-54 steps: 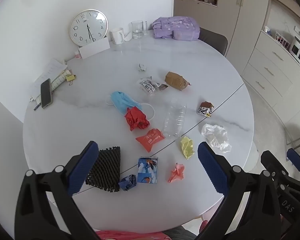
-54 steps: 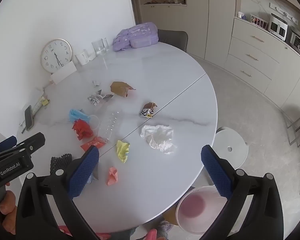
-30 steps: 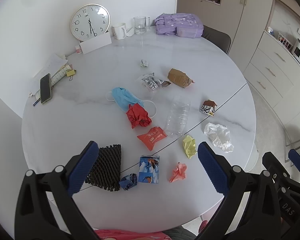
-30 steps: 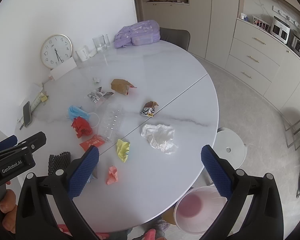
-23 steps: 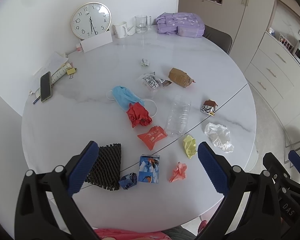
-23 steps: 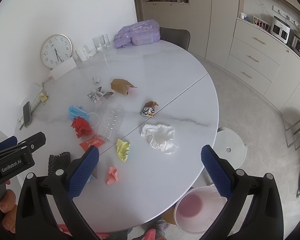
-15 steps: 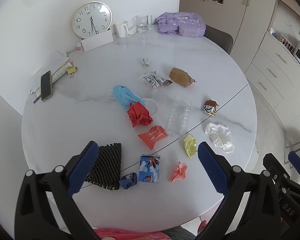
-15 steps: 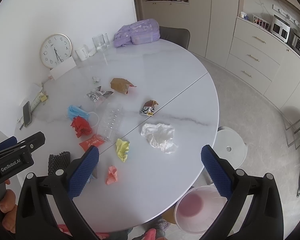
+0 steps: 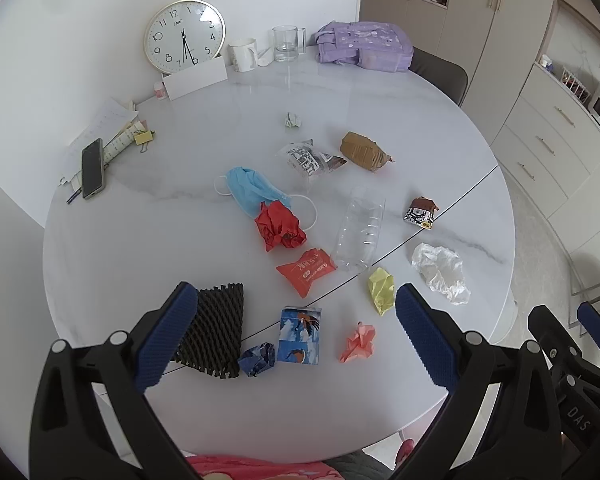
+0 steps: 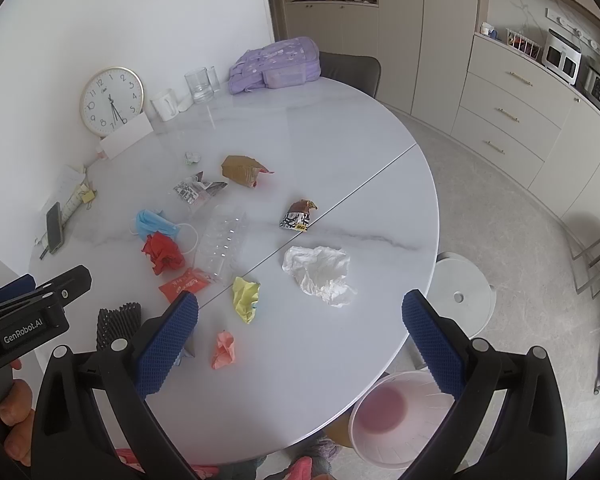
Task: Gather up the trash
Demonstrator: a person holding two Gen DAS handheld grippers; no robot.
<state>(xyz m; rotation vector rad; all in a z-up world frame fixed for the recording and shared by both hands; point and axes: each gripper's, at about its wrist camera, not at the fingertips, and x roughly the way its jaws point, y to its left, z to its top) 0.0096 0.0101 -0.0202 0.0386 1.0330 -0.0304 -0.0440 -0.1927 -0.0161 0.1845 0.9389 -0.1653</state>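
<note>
Two grippers hang above the near edge of a round white table (image 9: 180, 248), both with jaws spread wide and nothing between them: the left gripper (image 9: 296, 336) over the near-left part of the top, the right gripper (image 10: 300, 340) over the near-right edge. Trash lies scattered across the table's middle and near half. Closest to the left gripper are a black foam net (image 9: 216, 332), a small crumpled blue wrapper (image 9: 257, 359) touching a blue printed carton (image 9: 300, 335), and a pink paper wad (image 9: 358, 342). Farther in lie a yellow crumpled paper (image 9: 381, 289), an orange-red sachet (image 9: 306, 272) just beside a flattened clear plastic bottle (image 9: 358, 232), and a red crumpled paper (image 9: 280, 227) touching a blue face mask (image 9: 252, 190). A white crumpled tissue (image 10: 320, 272) sits toward the right edge, with a brown-and-white wrapper (image 10: 298, 216) beyond it by the table's seam. Farther back are a black-and-white printed packet (image 9: 306, 158), a brown paper bag (image 9: 362, 150) and a tiny pale wad (image 9: 292, 120), possibly paper. A pink-bottomed white bin (image 10: 396, 420) stands on the floor below the near-right edge. Against the wall stand a clock (image 9: 184, 36), a mug (image 9: 244, 54), a glass (image 9: 286, 44) and a purple backpack (image 9: 364, 46); a phone (image 9: 92, 168) rests at the far left.
</note>
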